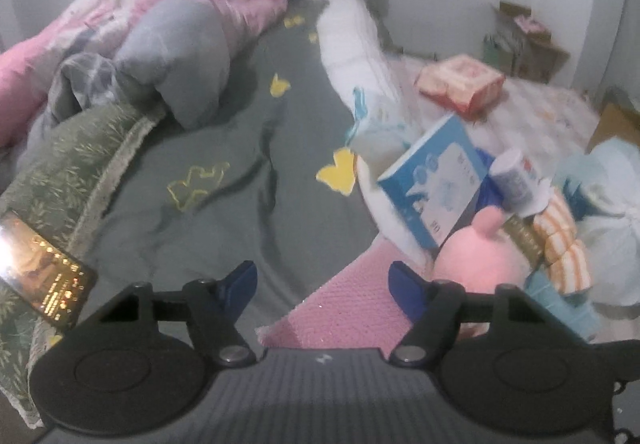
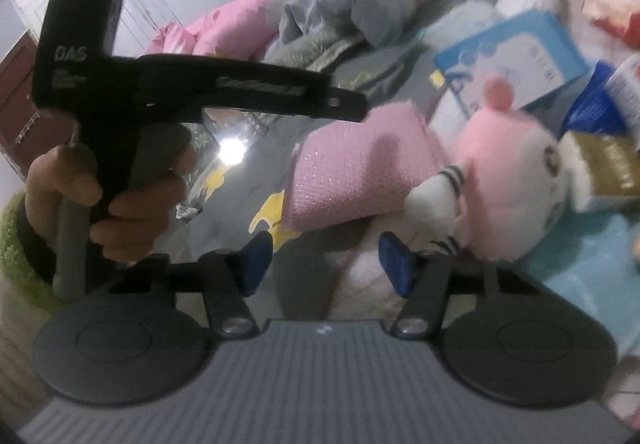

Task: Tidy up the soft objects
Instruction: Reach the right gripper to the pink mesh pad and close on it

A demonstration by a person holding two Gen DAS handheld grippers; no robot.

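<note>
A pink knitted cloth lies on the grey bedsheet, between my left gripper's open blue fingers. A pink and white plush toy lies to its right. In the right wrist view the same cloth and plush sit ahead of my right gripper, which is open and empty just below them. The left gripper body, held by a hand, hovers at upper left there.
Rumpled pink and grey quilts fill the bed's left. A white pillow, blue box, red package, striped cloth and light blue bag crowd the right. A phone lies on a green blanket at left.
</note>
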